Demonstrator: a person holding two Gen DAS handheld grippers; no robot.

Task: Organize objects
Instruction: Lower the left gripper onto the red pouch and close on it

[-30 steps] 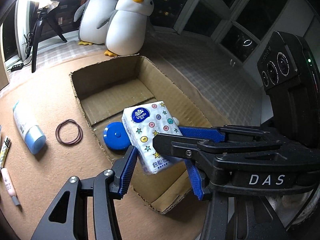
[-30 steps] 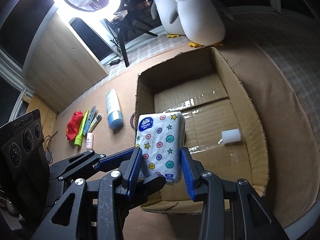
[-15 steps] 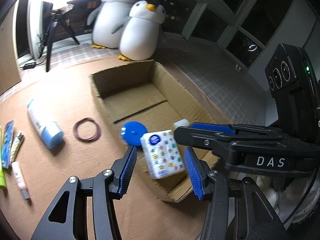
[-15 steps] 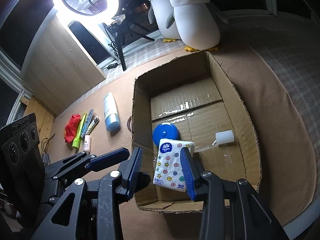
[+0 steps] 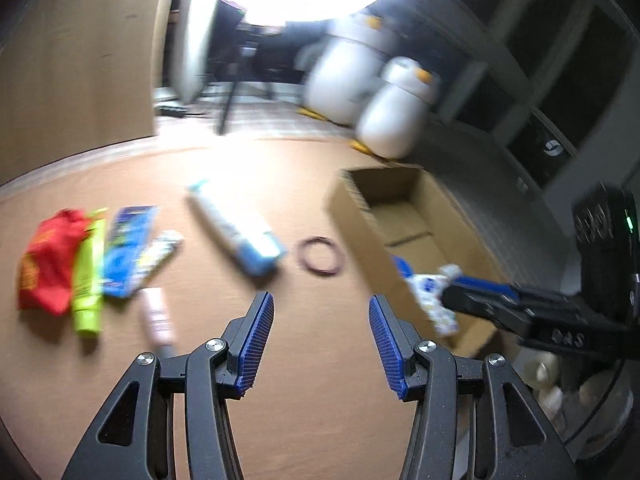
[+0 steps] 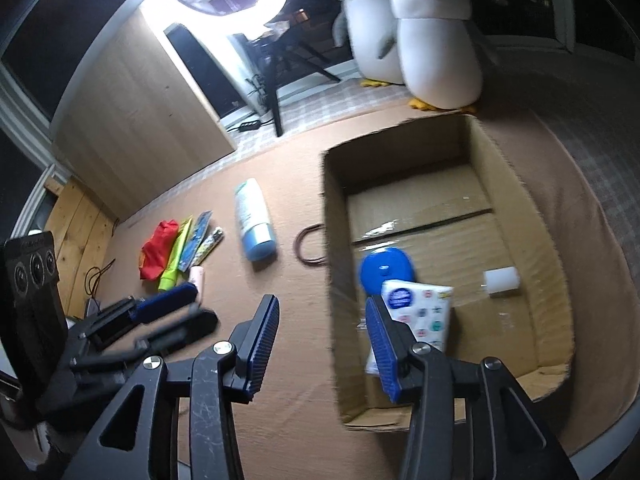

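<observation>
Cardboard box [image 6: 520, 184] holds tissue pack [image 6: 424, 312] by its near wall. Both grippers, left [image 5: 321, 340] and right [image 6: 322, 344], are spread, empty. Next pickup likely: bottle [image 5: 236, 226], wanting a sideways grasp.

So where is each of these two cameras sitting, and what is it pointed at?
Left wrist: rides on the left tool, facing the loose items on the mat, such as the blue-capped bottle; its blue fingers show, open.
Right wrist: rides on the right tool, facing the cardboard box holding the tissue pack; its fingers show, open.
Shared: box, bottle, each other's tool.
</observation>
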